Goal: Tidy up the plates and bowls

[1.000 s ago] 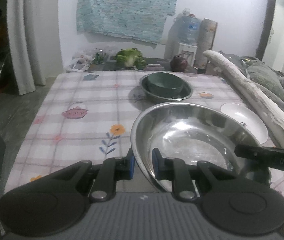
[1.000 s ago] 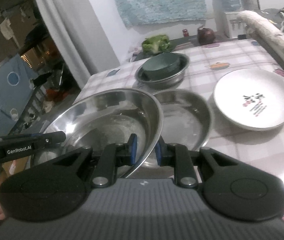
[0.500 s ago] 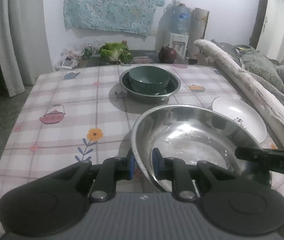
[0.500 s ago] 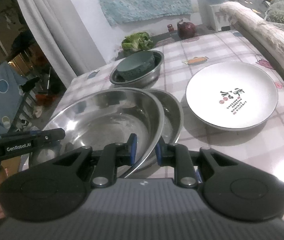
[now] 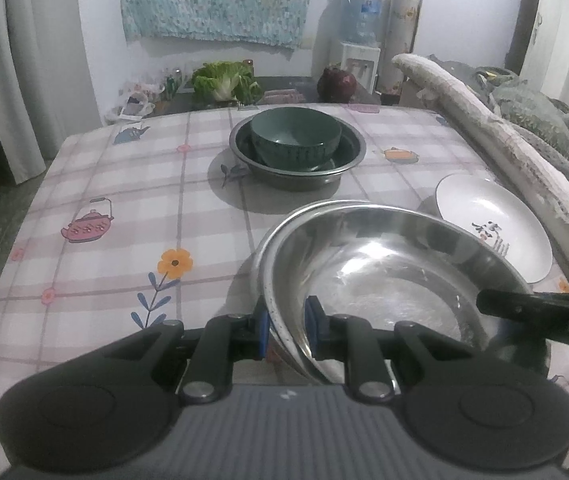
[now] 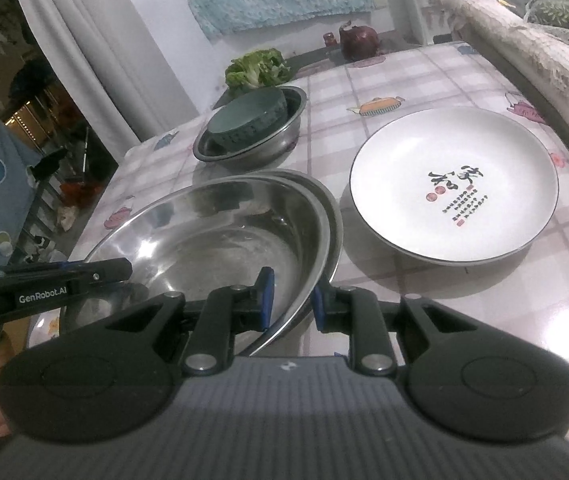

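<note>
A large steel bowl is nested in a second steel bowl on the checked tablecloth. My left gripper is shut on the top bowl's near-left rim. My right gripper is shut on the same bowl's right rim. A white plate with red and black writing lies to the right of the bowls. Farther back a dark green bowl sits inside a steel basin.
A rolled pale blanket runs along the table's right edge. Cabbage and a dark red pot stand beyond the far edge. A curtain hangs at the left. The tablecloth's left half holds only printed pictures.
Both grippers carried the top steel bowl down and over the second steel bowl, so it now sits nested in it. The grips have not changed.
</note>
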The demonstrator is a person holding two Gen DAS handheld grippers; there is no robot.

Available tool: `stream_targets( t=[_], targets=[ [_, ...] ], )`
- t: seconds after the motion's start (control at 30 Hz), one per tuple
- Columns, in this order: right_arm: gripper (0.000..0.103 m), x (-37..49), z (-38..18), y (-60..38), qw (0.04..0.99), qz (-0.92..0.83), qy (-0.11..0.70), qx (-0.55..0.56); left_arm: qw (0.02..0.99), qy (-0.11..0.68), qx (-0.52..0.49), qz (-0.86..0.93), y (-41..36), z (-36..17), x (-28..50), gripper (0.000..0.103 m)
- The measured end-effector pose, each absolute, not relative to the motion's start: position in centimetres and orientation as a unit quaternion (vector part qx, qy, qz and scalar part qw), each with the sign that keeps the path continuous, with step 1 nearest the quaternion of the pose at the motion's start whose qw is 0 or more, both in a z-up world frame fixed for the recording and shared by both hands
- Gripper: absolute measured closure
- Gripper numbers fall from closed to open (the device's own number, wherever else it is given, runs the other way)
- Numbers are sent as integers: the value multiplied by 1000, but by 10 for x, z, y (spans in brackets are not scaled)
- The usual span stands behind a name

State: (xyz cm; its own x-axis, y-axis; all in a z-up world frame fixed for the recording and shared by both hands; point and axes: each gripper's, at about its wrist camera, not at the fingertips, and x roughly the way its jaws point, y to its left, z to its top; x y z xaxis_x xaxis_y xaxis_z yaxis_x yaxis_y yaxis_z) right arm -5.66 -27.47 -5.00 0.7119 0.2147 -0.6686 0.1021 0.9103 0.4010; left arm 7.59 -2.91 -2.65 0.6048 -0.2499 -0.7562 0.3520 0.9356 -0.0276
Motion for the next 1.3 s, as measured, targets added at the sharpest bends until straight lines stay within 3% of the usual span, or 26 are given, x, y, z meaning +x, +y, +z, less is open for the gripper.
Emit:
stream_targets(
  t=[0.93, 1.3],
  targets=[
    [81, -44, -68, -287, 892, 30, 388, 230, 876, 451, 80, -151, -38, -50, 87, 83],
    [74, -45, -64, -288, 896, 24, 381, 227, 881, 440, 85, -149, -37, -45, 83, 80]
  ],
)
